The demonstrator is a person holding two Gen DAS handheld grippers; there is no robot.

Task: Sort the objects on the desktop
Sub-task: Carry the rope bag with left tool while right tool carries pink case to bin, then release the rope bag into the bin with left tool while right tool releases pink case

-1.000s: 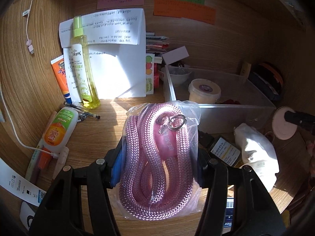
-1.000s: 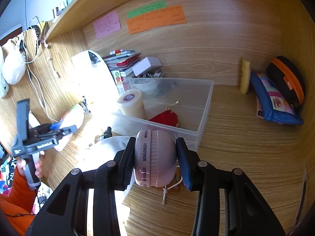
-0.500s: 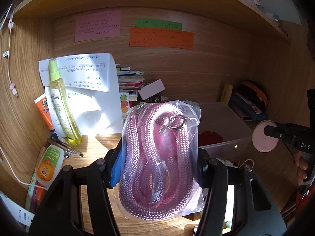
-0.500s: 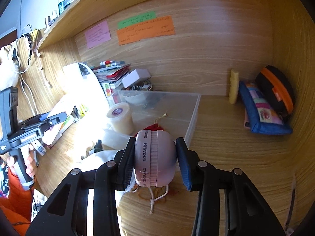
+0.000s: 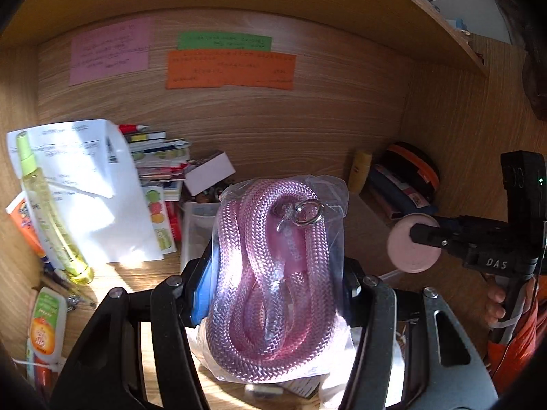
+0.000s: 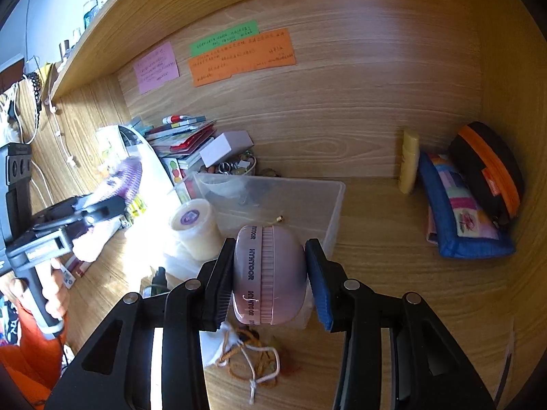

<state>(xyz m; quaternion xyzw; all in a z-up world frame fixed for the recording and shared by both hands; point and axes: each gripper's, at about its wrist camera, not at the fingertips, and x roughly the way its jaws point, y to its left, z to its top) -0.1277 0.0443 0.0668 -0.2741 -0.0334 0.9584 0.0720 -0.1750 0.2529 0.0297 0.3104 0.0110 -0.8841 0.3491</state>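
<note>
— What lay on the wooden surface (image 6: pixel 393 273)?
— A clear plastic bin (image 6: pixel 336 212) stood mid-surface. Right of the bin leaned a blue pouch (image 6: pixel 458 229); left of it sat a cream tub (image 6: pixel 193 227); behind it, stacked books (image 6: pixel 181 140).

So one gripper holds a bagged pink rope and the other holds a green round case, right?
Not quite: the round case in the right gripper is pink, not green, as the right wrist view shows. The left gripper does hold the bagged pink rope.
</note>
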